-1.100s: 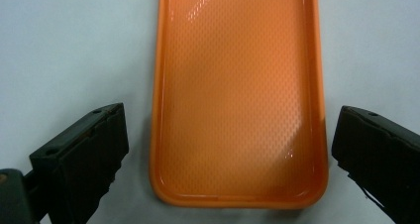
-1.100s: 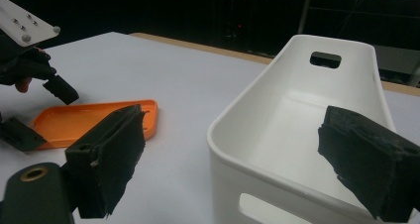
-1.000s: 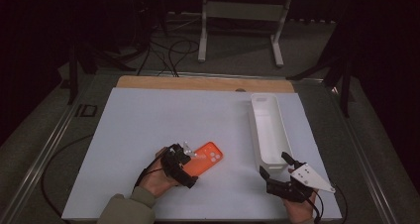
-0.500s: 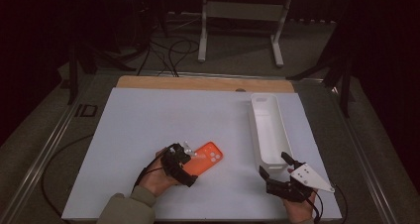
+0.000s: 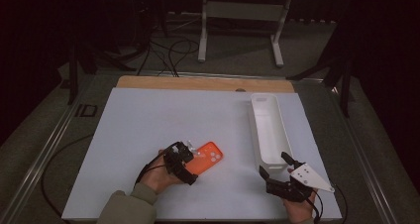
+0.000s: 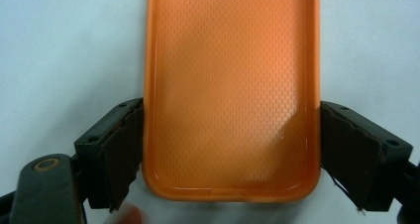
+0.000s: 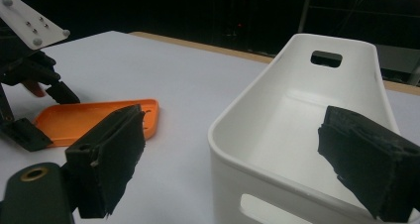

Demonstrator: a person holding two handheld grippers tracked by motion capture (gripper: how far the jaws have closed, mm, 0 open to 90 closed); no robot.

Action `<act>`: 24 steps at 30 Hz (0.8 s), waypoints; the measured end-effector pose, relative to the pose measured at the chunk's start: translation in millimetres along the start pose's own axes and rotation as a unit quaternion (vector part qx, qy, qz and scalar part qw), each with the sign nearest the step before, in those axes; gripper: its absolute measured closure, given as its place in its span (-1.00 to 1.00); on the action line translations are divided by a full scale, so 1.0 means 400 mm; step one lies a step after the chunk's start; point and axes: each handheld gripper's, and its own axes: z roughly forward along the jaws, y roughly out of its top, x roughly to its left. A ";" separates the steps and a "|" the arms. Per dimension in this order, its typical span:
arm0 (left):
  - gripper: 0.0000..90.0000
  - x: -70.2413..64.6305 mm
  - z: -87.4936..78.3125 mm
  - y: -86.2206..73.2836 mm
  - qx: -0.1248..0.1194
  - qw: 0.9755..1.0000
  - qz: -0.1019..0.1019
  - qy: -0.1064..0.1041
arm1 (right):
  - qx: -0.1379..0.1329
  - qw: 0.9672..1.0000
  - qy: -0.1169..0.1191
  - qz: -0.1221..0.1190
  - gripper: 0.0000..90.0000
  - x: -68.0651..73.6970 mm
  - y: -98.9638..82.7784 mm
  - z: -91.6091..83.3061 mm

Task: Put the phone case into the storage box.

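Note:
An orange phone case (image 5: pixel 208 157) lies hollow side up on the white table top, left of centre near the front. My left gripper (image 5: pixel 195 160) straddles its near end. In the left gripper view the case (image 6: pixel 230 85) runs away between the jaws of my left gripper (image 6: pixel 231 110); these have just been closing, and both pads now touch its long edges. My right gripper (image 5: pixel 273 163) stands open at the near end of a long white bin (image 5: pixel 251 120) with nothing between its fingers. The right gripper view shows my right gripper (image 7: pixel 236 120), the bin (image 7: pixel 237 149), the case (image 7: pixel 94 117) and my left gripper (image 7: pixel 49 115).
The white bin is empty and has a handle slot (image 7: pixel 326 59) in its far wall. A wooden strip (image 5: pixel 198 83) edges the table's far side. A white metal stand (image 5: pixel 242 16) and cables lie on the dark floor behind.

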 end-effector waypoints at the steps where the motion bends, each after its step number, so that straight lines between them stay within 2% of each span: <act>1: -0.64 0.000 0.000 0.000 0.000 1.000 0.000 0.000 | 0.000 1.000 0.000 0.000 -0.78 0.000 0.000 0.000; 16: -0.63 0.005 -0.003 -0.009 -0.015 1.000 0.004 -0.007 | 0.000 1.000 -0.003 0.000 -0.77 -0.002 0.000 -0.001; 24: -0.62 0.005 -0.007 -0.013 -0.039 0.999 0.000 -0.001 | 0.000 1.000 -0.004 0.000 -0.77 -0.003 -0.001 -0.001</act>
